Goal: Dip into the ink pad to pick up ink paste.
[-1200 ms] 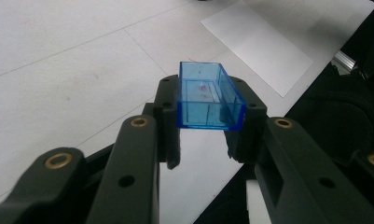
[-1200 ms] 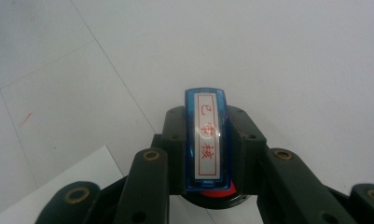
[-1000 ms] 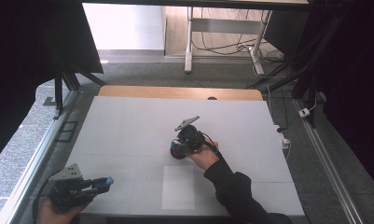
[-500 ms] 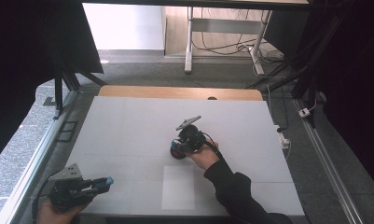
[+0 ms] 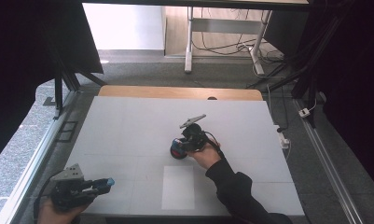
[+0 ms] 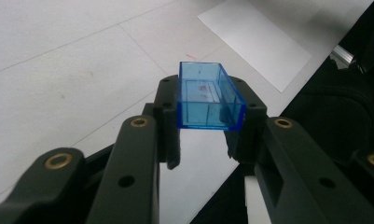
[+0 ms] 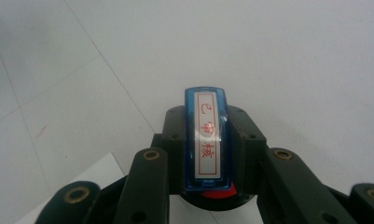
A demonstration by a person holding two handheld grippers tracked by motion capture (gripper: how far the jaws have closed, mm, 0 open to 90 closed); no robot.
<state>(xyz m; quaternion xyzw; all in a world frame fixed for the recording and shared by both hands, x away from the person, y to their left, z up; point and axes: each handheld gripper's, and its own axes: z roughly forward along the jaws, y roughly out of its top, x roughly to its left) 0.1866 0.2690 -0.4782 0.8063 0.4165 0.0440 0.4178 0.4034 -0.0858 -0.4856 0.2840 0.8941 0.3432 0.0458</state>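
Note:
My left gripper (image 5: 103, 184) hovers at the near left corner of the white table (image 5: 128, 121), shut on a clear blue rectangular cap (image 6: 210, 95) whose open side faces up. The cap's blue tip (image 5: 109, 181) pokes out to the right in the high view. My right gripper (image 5: 181, 145) is at the middle of the table, shut on a blue stamp (image 7: 207, 140). The stamp has a white label with red characters on top and a red base (image 7: 217, 193) below. It appears as a blue and red lump (image 5: 176, 150) just above the table.
A white paper sheet (image 5: 177, 186) lies flat near the front edge, just in front of the right gripper; its corner (image 7: 89, 179) is under the right jaws. A wooden strip (image 5: 175, 92) borders the far edge. Metal rails run along both sides.

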